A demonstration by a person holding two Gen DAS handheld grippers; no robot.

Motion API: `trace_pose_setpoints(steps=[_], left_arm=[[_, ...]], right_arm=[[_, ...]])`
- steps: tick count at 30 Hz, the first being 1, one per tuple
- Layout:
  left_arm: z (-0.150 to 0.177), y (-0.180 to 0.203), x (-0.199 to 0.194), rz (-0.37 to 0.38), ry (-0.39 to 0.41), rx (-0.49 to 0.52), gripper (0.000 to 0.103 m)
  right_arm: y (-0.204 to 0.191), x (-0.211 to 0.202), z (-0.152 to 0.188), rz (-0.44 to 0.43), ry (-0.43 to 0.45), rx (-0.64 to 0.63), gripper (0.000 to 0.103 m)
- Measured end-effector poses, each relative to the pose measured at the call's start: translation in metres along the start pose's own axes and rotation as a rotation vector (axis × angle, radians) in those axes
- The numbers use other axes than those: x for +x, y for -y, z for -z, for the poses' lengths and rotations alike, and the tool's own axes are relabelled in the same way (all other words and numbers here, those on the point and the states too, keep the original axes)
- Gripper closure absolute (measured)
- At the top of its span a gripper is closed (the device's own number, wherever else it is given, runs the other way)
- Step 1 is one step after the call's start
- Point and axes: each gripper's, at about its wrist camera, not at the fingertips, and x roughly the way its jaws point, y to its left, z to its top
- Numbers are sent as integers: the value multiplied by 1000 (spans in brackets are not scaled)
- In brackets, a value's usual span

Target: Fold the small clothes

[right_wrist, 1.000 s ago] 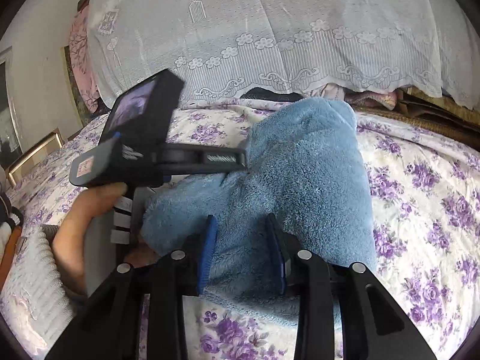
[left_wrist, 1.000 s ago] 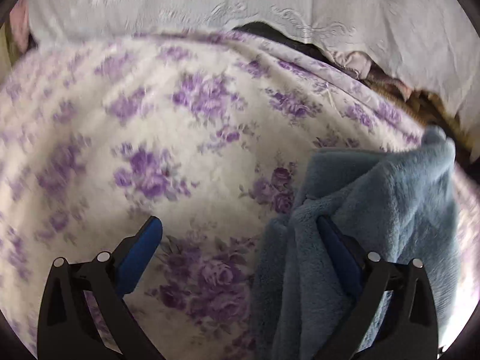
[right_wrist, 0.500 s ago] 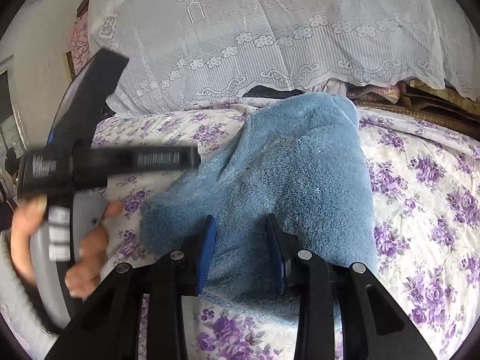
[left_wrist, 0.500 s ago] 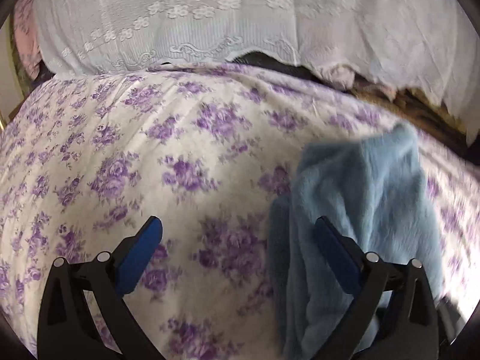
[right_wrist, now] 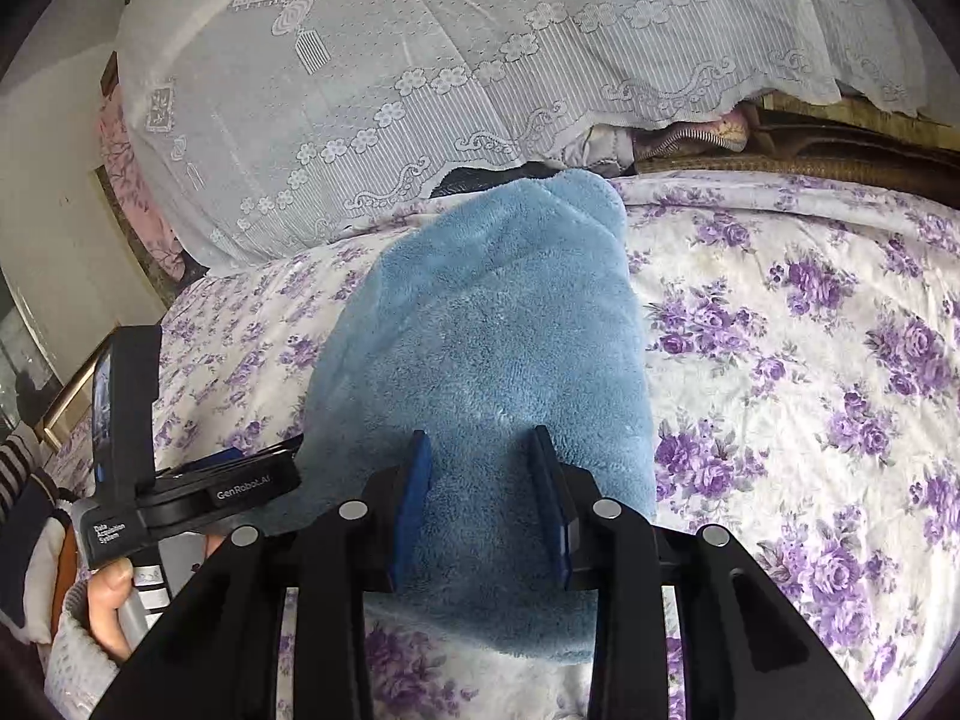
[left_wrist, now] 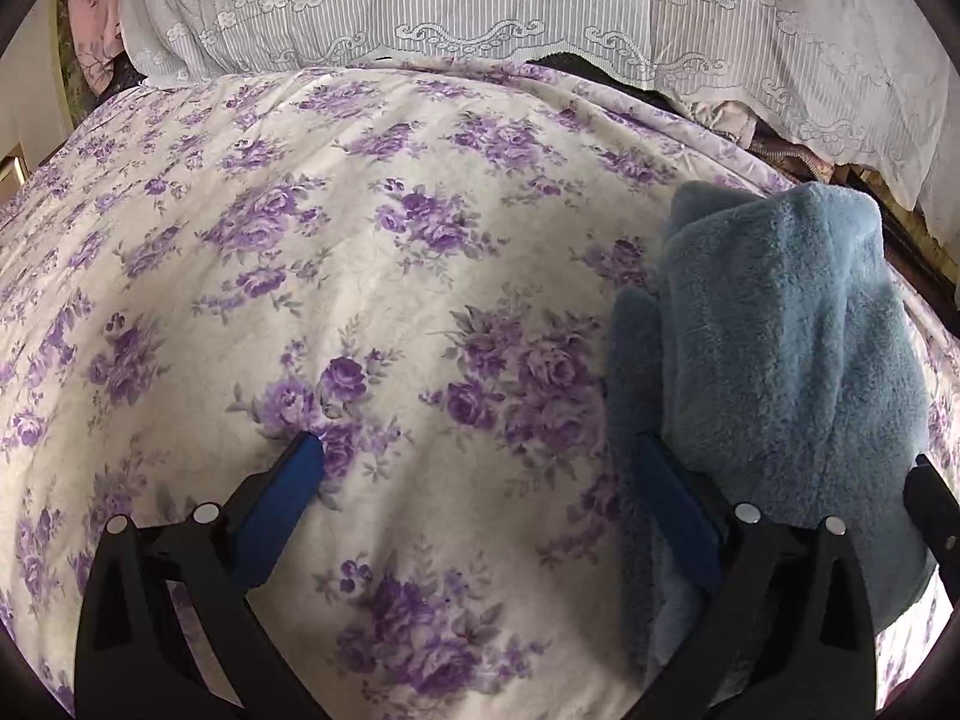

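**Operator:** Status of the fold?

**Technician:** Mid-fold, by my reading; the blue fleece garment (right_wrist: 492,360) lies doubled on the floral bedspread (right_wrist: 810,360), with one layer over another in the left wrist view (left_wrist: 780,348). The right gripper (right_wrist: 480,498) has its jaws drawn in on a thick bunch of the fleece at the near edge; the left gripper (left_wrist: 480,468) stands with jaws wide apart, holding nothing, one finger just beside the garment's left edge.

**Operator:** Next move?

**Technician:** Probably a second fold or a release; the left gripper would need to catch a free edge; the plush pile is thick, so pinch deep.
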Motion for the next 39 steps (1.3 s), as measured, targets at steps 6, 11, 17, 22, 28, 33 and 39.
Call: trace_pose_setpoints(steps=[6,11,17,22,28,33,39], left_arm=[[-6,0,-21,-36,24,2,4],[-20,24,-64,41,129,72,5],[-18,70,-44,62,112,186,4],[-12,59,-4,159,20,80,4],[-6,62,-4,170,51,108,4],[-8,50,-8,232,38,64,4],[-7,41,-50,205,166,64,4]], right_arm=[[2,-8,-3,-18,33,27,68],[4,-25,-29,-46,110,69,66],[-1,23,-91,-14,46,60,66],[42,111,-84,-55,-150,199,70],[61,104,-74,-158,-104,292,75],[60,82,-61,-183,-8,295,73],[46,16,-25,-27,184,227,43]])
